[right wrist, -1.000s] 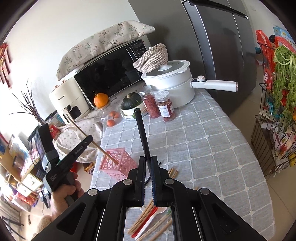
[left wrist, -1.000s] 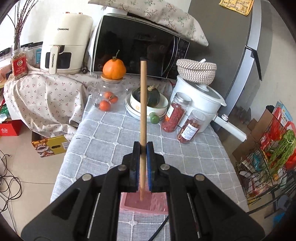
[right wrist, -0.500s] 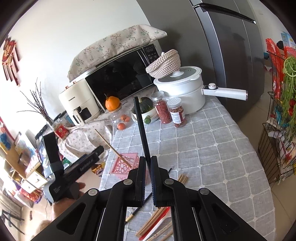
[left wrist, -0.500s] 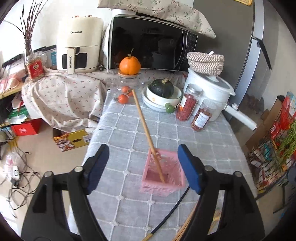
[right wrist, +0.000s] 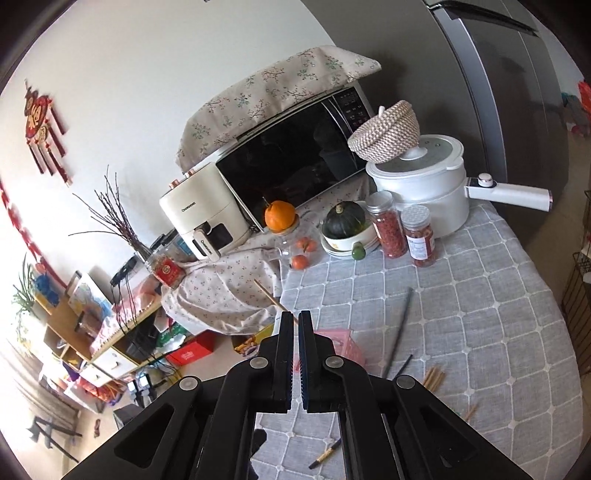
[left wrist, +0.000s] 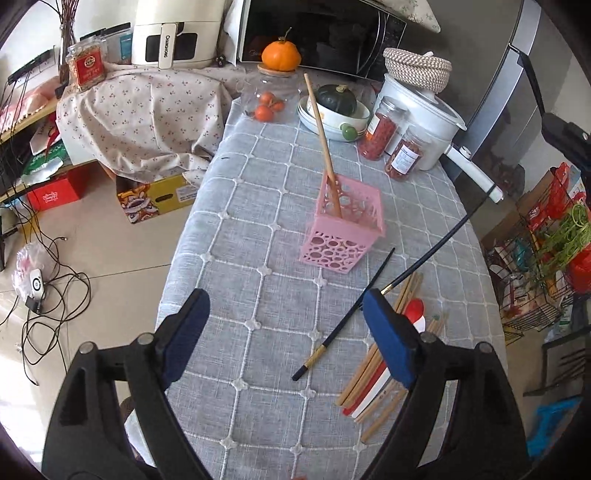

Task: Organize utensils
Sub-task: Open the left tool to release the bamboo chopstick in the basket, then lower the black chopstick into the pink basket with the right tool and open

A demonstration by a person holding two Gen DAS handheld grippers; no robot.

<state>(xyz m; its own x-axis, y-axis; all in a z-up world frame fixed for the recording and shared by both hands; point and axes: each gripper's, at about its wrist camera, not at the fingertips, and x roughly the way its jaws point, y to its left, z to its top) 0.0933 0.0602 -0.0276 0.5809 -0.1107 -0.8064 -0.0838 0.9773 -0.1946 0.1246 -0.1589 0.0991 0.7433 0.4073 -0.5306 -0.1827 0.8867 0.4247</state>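
Observation:
The pink basket (left wrist: 343,229) stands on the grey tablecloth with one wooden chopstick (left wrist: 323,140) leaning in it. My left gripper (left wrist: 286,332) hangs back from the basket, and its jaws are opening with nothing between them. A black chopstick (left wrist: 343,314) lies on the cloth ahead of it. A second black chopstick (left wrist: 439,243) slants in the air toward the right; in the right wrist view it is a grey blur (right wrist: 400,325) beside the fingers. My right gripper (right wrist: 295,317) is shut above the basket (right wrist: 343,343) with nothing showing between its pads.
Wooden chopsticks and red and white spoons (left wrist: 376,380) lie in a pile at the near right. At the back stand two spice jars (left wrist: 404,158), a white pot (left wrist: 424,114), a bowl with a squash (left wrist: 336,99) and a microwave (left wrist: 321,33). The table's left edge drops to the floor.
My left gripper let go of the wooden chopstick, which now leans in the pink basket, then opened wide and drew back. The black chopstick no longer sticks up between the right fingers.

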